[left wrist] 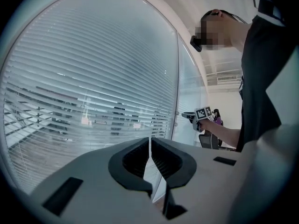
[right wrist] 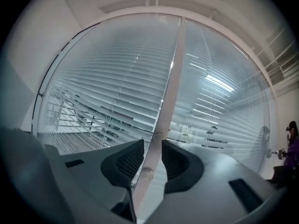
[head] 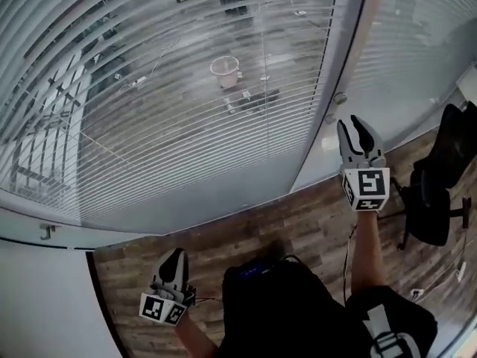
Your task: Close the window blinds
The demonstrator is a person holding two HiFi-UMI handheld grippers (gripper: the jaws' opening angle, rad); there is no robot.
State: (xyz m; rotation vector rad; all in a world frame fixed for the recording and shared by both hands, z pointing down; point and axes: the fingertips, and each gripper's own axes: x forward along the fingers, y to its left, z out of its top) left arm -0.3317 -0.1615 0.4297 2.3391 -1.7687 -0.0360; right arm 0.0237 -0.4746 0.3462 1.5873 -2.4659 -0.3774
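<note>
Right gripper (head: pixel 352 127): jaws apart, wand (right wrist: pixel 164 120) loose between them; raised there, probably because the wand tilts the slats. Left gripper (head: pixel 176 258): jaws closed, empty, held low, apparently idle. Blinds (head: pixel 186 118): lowered over the window, slats part-open, outdoors visible.

The blinds (head: pixel 186 88) have thin, smooth slats with a faint sheen. The floor (head: pixel 298 222) is brown wood-grain planking, matt. My right gripper (right wrist: pixel 152 146) is smooth matt grey plastic with ribbed black pads (right wrist: pixel 130 161).
</note>
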